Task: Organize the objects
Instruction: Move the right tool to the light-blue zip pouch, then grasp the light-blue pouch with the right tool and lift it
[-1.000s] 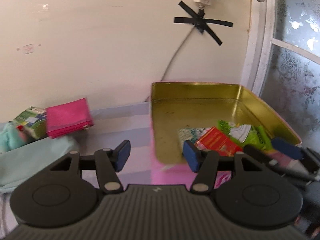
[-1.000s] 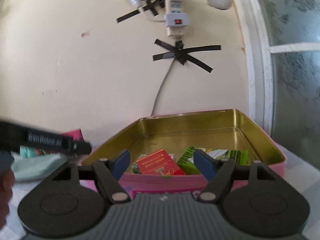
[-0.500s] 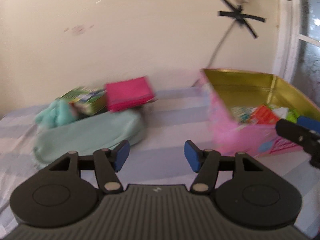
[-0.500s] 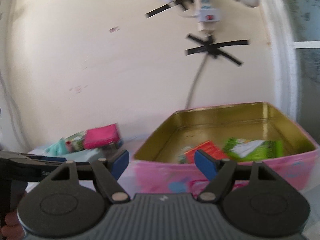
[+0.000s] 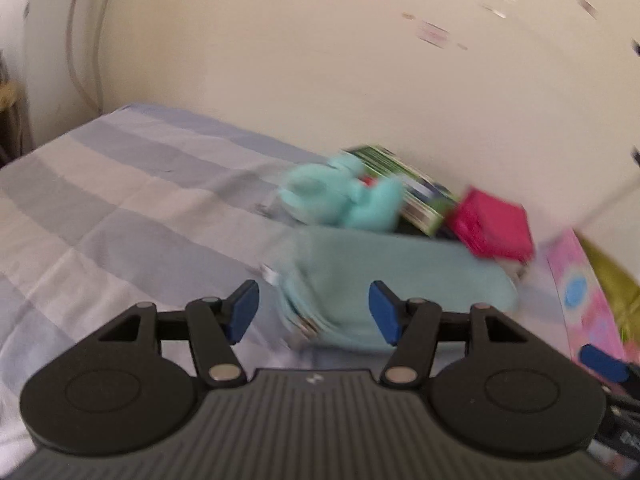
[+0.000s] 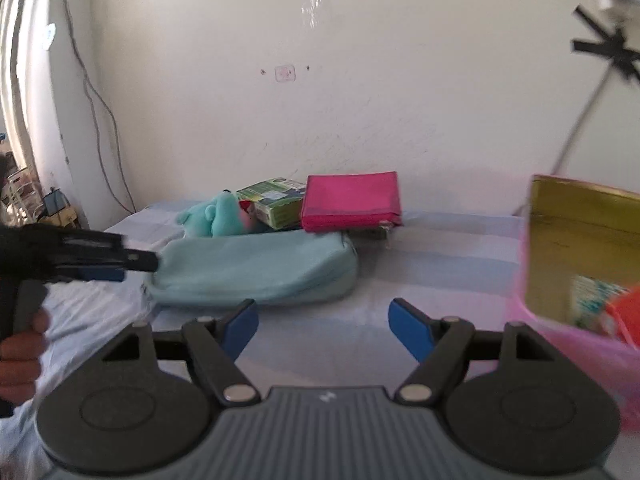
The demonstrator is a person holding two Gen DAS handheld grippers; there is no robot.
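Observation:
A light teal pouch (image 6: 256,268) lies on the striped bed; it also shows in the left wrist view (image 5: 396,280). Behind it sit a teal plush toy (image 6: 218,218), a green box (image 6: 276,202) and a pink pouch (image 6: 352,202). The pink tin (image 6: 576,252) with a gold inside stands at the right and holds packets. My left gripper (image 5: 314,312) is open and empty just in front of the teal pouch. My right gripper (image 6: 324,326) is open and empty over the bed, between the pouch and the tin.
The bed sheet (image 5: 100,216) extends left to its edge. A cream wall (image 6: 320,100) runs close behind the objects, with a cable (image 6: 96,112) hanging at the left. The left gripper and the hand holding it show at the left of the right wrist view (image 6: 80,260).
Both grippers have swung left, away from the tin and toward the teal pouch and the pile behind it. Both stayed open and empty.

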